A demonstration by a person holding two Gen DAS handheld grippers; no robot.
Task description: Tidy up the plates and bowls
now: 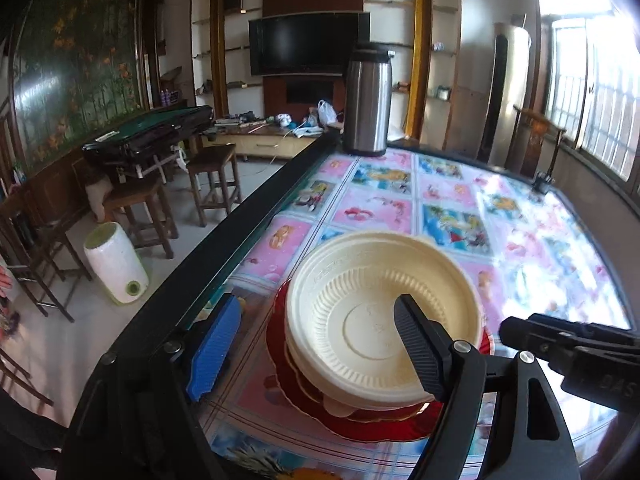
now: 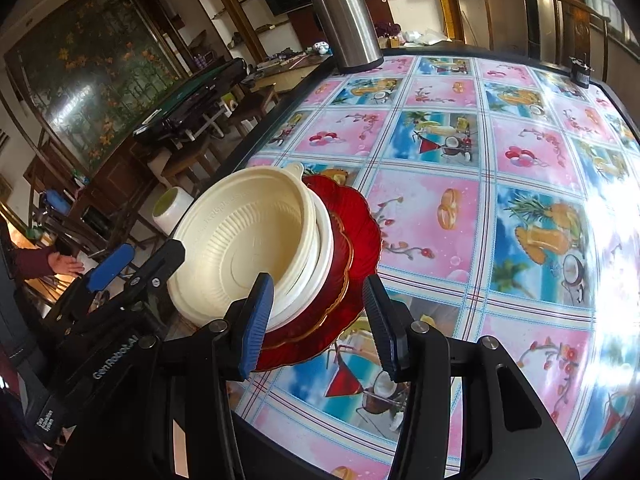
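Note:
A stack of cream bowls (image 1: 380,320) sits on red plates (image 1: 360,424) near the table's left edge; the stack also shows in the right wrist view, bowls (image 2: 248,236) on red plates (image 2: 352,240). My left gripper (image 1: 316,344) is open, its blue finger left of the stack and its black finger inside the top bowl. My right gripper (image 2: 316,320) is open, its blue finger at the top bowl's near rim, its black finger over the red plates' edge. The right gripper's body (image 1: 568,348) shows at the right in the left wrist view.
A steel thermos (image 1: 366,100) stands at the table's far edge, also in the right wrist view (image 2: 346,16). A small dark object (image 2: 580,70) sits at the far right corner. The table's black edge (image 1: 240,232) runs left of the stack. Stools and a white bin (image 1: 116,264) stand on the floor.

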